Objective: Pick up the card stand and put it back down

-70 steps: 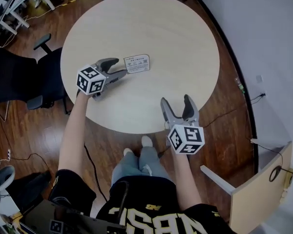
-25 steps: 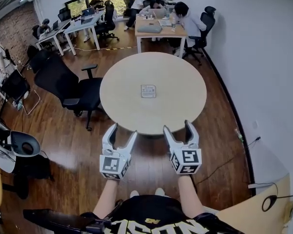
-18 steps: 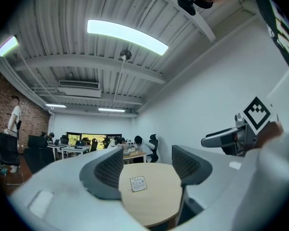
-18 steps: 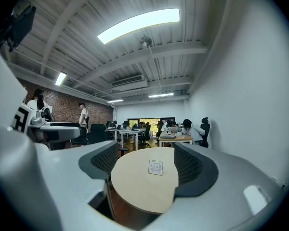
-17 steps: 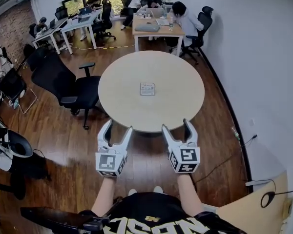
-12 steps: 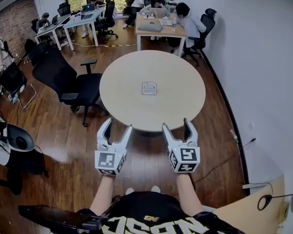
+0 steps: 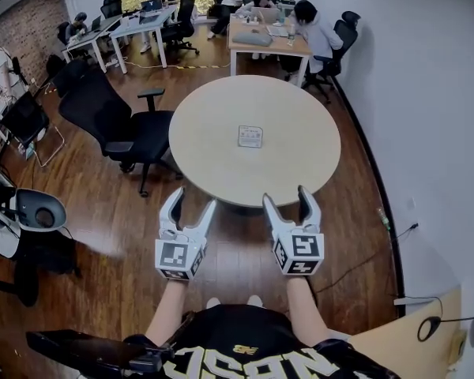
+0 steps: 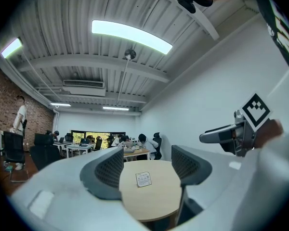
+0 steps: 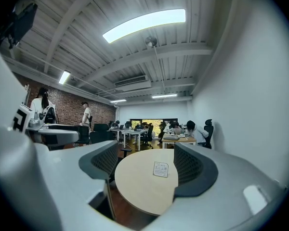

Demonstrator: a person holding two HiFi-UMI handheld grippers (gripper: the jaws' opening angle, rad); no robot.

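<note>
1. At the far left edge a white, rounded piece of equipment is cut off by the frame, and I cannot tell what it is.
2. My left gripper hangs over the wood floor, short of the table. Its jaws stand apart with nothing between the pads. In the left gripper view only the distant tabletop shows through the gap.
3. The card stand stands upright near the middle of the round table, well apart from both grippers. Its print is too small to read.
4. My right gripper is held beside the left one, also released and empty. My forearms run out of sight under my own shirt.
5. The tabletop is pale and smooth. A black office chair sits just beside its left edge.
6. A brick wall closes the room on the left. Desks with seated people stand at the back, and a plain white wall curves along the right.
7. At the bottom right a light wooden panel is cut off by the frame.
</note>
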